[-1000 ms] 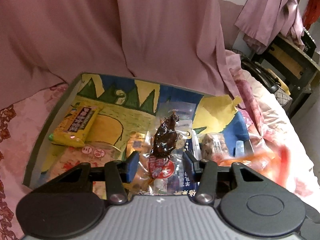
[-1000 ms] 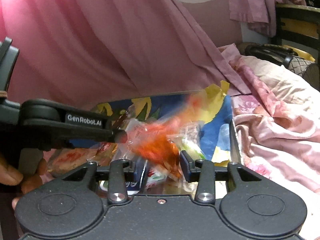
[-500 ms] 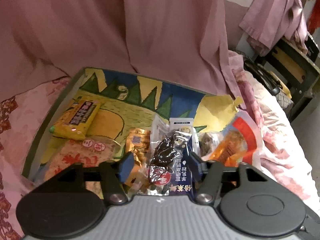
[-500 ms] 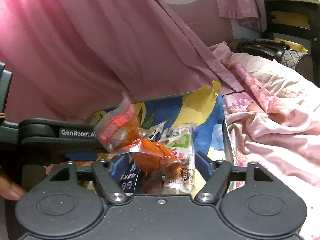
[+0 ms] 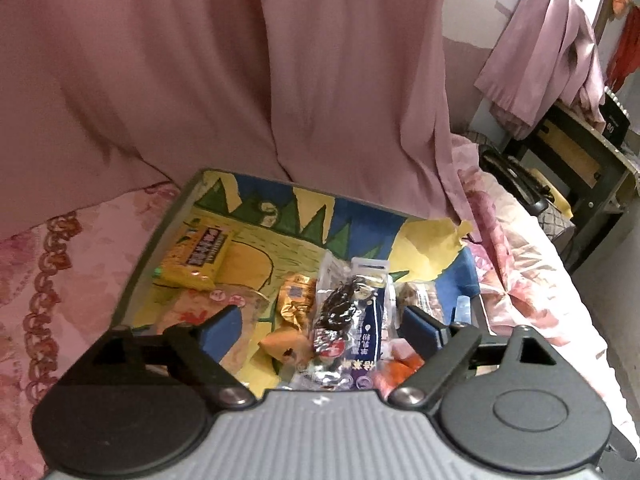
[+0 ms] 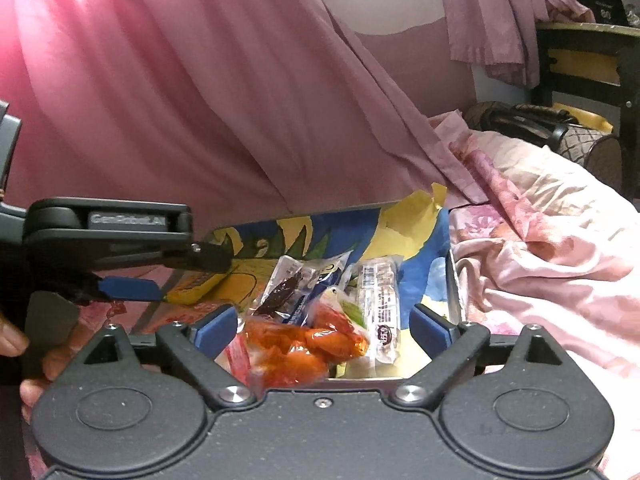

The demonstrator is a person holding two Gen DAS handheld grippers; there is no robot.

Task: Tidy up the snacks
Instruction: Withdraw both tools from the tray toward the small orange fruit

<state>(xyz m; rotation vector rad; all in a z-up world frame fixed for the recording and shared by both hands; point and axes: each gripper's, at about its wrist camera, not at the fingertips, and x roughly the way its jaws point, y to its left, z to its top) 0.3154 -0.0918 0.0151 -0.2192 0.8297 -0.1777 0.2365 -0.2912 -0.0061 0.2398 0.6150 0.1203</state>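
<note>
On the bed: a shallow grey-rimmed tray (image 5: 132,280) with a blue, yellow and green cartoon lining is lying on pink floral bedding (image 5: 60,264), below a hanging pink curtain (image 5: 240,72).
Left gripper (image 5: 320,330): hovering over the tray; its blue-padded jaws have just been opening and are standing wide apart, pinching nothing.
Below it: a clear packet of dark brown dried fruit (image 5: 340,312) is lying on a dark blue and white sachet (image 5: 370,336), beside a gold foil packet (image 5: 296,300).
Far left of tray: a yellow snack bar wrapper (image 5: 196,260) is lying apart from the heap.
Right gripper (image 6: 324,326): its jaws have also just been opening and are spread wide; a clear bag of orange-red snacks (image 6: 300,350) is lying loose between them, pads not pressing it.
Beside that bag: a long white printed packet (image 6: 380,304) is resting near the tray's right wall.
</note>
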